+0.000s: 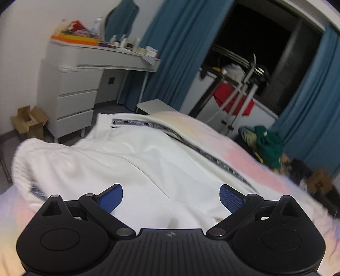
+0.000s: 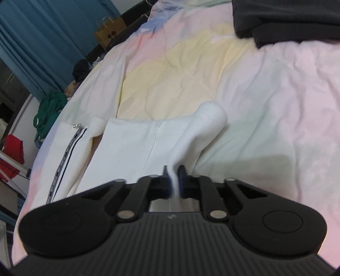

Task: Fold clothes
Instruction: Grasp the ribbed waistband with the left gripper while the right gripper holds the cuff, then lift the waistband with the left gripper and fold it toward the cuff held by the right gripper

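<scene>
- Nearest, my right tool (image 2: 173, 169): clenched on a thin fold of the white garment (image 2: 127, 144), the cloth pinched between the black fingers (image 2: 164, 169) at what looks like a ribbed edge; I judge it is held so that this edge can be carried over for a fold.
- Nearest on the other side, my left tool (image 1: 171, 197): released, blue pads (image 1: 111, 198) spread wide and gripping nothing, poised just over the cloth, probably ready to take a second edge.
- White garment, as the left wrist shows it (image 1: 127, 157): spread on the bed, directly below and ahead of the left tool; long axis runs away from that camera, ribbed hem (image 1: 23, 161) at the left.
- Patterned side stripe (image 1: 212, 157): follows that long axis, so it serves me as a guide line for the fold.
- Ribbed cuff (image 2: 212, 115): points away from the right tool, toward the middle of the bed.
- Pastel bedsheet (image 2: 265, 95): carries the garment.
- Dark clothing (image 2: 286, 19): far part of the bed, well apart.
- Green garment (image 1: 267, 144): beyond the bed's edge.
- White dresser (image 1: 70, 93), drying rack (image 1: 240, 85), blue curtains (image 1: 182, 48): background.
</scene>
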A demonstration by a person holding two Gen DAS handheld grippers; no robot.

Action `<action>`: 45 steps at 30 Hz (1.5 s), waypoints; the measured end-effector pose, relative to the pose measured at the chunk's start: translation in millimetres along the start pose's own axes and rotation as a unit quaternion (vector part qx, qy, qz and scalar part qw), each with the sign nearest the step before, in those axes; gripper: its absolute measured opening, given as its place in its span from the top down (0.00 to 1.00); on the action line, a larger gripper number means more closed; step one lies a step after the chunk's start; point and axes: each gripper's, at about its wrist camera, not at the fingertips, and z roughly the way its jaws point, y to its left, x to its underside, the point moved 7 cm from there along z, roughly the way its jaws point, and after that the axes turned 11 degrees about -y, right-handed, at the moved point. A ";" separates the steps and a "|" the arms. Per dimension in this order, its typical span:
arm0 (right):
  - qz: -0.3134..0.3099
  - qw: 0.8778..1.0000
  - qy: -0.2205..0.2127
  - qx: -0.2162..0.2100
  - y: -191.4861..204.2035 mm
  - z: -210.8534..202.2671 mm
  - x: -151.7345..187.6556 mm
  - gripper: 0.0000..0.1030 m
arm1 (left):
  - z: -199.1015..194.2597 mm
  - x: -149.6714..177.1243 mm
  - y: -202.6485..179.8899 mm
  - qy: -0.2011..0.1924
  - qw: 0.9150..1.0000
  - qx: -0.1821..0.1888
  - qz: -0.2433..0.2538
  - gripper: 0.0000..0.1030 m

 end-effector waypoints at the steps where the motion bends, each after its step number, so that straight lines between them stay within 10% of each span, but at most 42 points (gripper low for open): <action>1: -0.003 1.000 -0.004 0.001 0.1 -1.2 -1.0 0.93 | -6.5 -6.8 6.9 -0.002 1.000 -0.005 -0.010 0.04; 6: -0.037 0.999 -0.025 0.011 5.1 -4.5 -6.2 0.94 | -29.8 -41.6 74.9 0.038 0.989 -0.072 -0.126 0.04; 15: -0.042 0.999 -0.033 0.005 6.6 -7.4 -11.8 0.94 | -40.0 -39.6 174.0 0.134 0.914 -0.076 -0.374 0.04; 29: -0.021 0.999 -0.021 0.015 -1.1 -2.4 -10.3 0.94 | 19.9 8.6 160.5 0.171 0.894 -0.029 -0.412 0.14; 32: -0.022 0.999 -0.020 0.016 -1.2 -1.6 -10.1 0.94 | 36.5 12.1 165.4 0.163 0.898 -0.040 -0.406 0.19; 37: -0.023 0.999 -0.020 0.018 -1.4 -0.3 -8.3 0.94 | 57.7 9.4 169.2 0.170 0.916 -0.076 -0.356 0.85; 45: 0.003 0.999 -0.042 -0.010 -2.0 -6.0 -15.6 0.94 | 7.7 -62.8 111.6 0.089 0.972 0.041 -0.214 0.89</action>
